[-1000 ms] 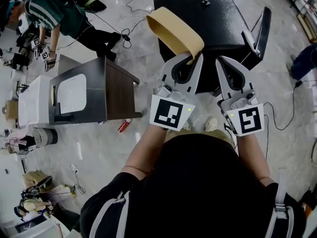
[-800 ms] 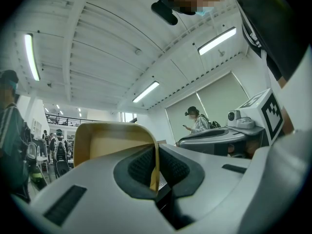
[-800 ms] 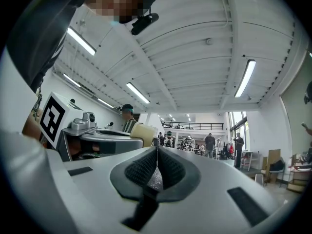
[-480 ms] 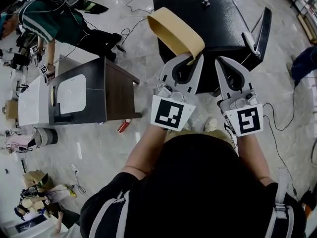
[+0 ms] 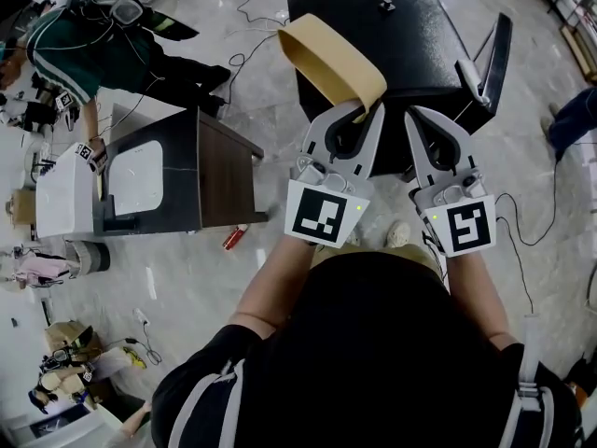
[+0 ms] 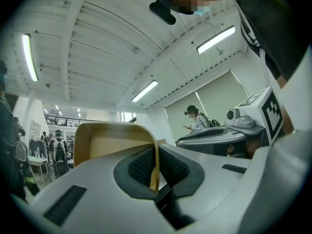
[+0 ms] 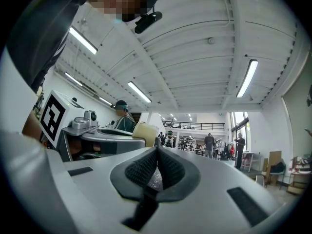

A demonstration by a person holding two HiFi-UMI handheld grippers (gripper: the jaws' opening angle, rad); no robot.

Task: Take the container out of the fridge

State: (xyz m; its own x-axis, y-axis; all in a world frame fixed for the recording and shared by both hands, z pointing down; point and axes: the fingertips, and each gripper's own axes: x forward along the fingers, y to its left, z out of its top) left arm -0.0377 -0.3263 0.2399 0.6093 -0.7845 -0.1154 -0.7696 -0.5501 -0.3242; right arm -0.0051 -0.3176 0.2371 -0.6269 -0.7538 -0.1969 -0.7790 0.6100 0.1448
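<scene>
A tan, shallow container is held up over the black fridge, whose door stands open to the right. My left gripper is shut on the container's thin wall. In the left gripper view the wall runs between the ribbed pads of the left gripper. My right gripper sits just right of it, shut with nothing in it. In the right gripper view its pads meet, and the container shows to the left behind the other gripper.
A dark wooden table with a white appliance stands to the left. A person in a green striped shirt bends over beyond it. A red can and cables lie on the shiny floor.
Both grippers and the container have stayed almost still. The person in the green shirt at the back left has shifted and reached down toward the white appliance.
</scene>
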